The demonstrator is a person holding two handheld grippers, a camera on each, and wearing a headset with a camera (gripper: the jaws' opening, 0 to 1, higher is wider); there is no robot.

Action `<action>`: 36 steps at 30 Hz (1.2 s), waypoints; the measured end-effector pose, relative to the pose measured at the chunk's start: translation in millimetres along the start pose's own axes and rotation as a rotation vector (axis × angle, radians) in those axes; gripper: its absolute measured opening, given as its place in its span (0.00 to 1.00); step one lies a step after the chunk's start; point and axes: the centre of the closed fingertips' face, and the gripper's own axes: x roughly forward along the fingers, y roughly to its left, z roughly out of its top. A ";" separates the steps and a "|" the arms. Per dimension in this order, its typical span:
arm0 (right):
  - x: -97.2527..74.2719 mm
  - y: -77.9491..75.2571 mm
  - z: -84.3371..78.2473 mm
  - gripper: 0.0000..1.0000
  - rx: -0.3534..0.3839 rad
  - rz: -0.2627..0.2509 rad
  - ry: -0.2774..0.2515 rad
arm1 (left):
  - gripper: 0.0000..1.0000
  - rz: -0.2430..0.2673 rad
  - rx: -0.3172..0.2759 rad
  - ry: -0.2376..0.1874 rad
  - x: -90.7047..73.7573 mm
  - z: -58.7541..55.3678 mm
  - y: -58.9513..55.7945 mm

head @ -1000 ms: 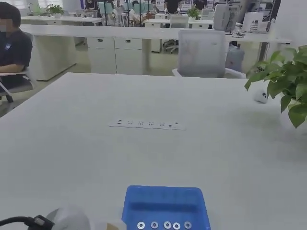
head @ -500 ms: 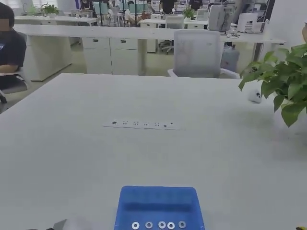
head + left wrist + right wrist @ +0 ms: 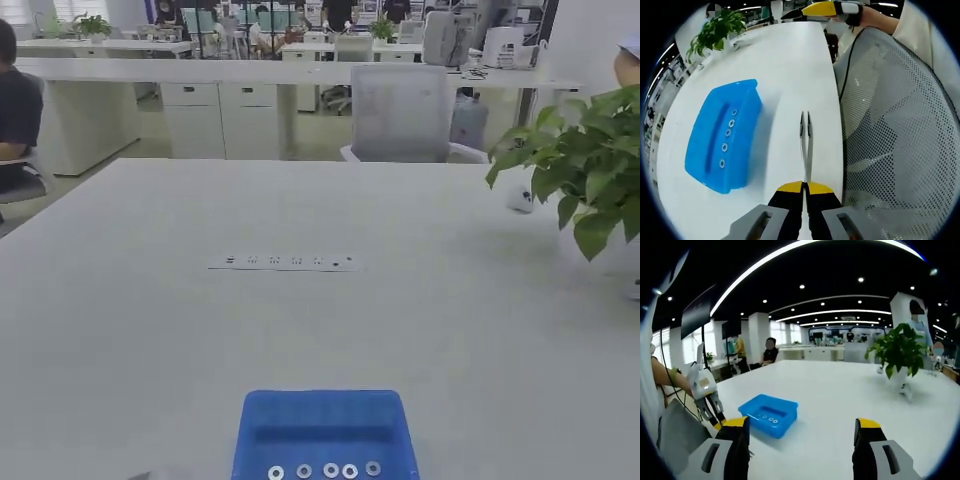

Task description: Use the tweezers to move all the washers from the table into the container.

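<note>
Left gripper (image 3: 804,189) sits at the near table edge, jaws pinched tight on the tweezers (image 3: 805,142), whose two tips lie almost together and carry nothing that I can see. I hold them flat and close over the table (image 3: 790,65), beside my mesh chair (image 3: 900,150); whether they touch the top I cannot tell. To me it reads as a resting pose, not a reach. Right gripper (image 3: 801,423) hangs with its jaws wide apart and empty, well back from the work, since the tweezers do the picking. Just beyond and beside the tweezers stands the blue container (image 3: 747,135), with five washers (image 3: 727,132) in a row on its floor. I see no washer on the table around it, so I judge the task done or nearly so. Farther off lie a socket strip (image 3: 285,262) and a plant (image 3: 575,165).
</note>
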 end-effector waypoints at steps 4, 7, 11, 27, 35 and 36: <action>0.7 2.0 -1.1 0.85 -0.007 0.008 0.007 | 0.00 -0.004 -0.005 0.013 1.6 -0.8 2.0; 1.0 2.4 -1.9 0.87 -0.009 0.011 0.011 | 0.00 -0.008 -0.013 0.022 4.4 -2.6 1.0; 1.1 3.7 -1.8 0.87 -0.013 0.016 0.013 | 0.00 -0.008 -0.019 0.023 5.5 -3.5 0.4; 2.4 11.4 -2.0 0.88 -0.025 0.045 0.025 | 0.25 0.205 -0.318 -0.254 -44.6 3.7 16.1; 4.0 18.5 -4.0 0.89 -0.048 0.072 0.042 | 0.44 0.438 -0.516 -0.564 -108.9 4.7 40.7; 4.1 19.1 -4.1 0.89 -0.049 0.075 0.043 | 0.44 0.463 -0.517 -0.583 -114.7 4.0 42.2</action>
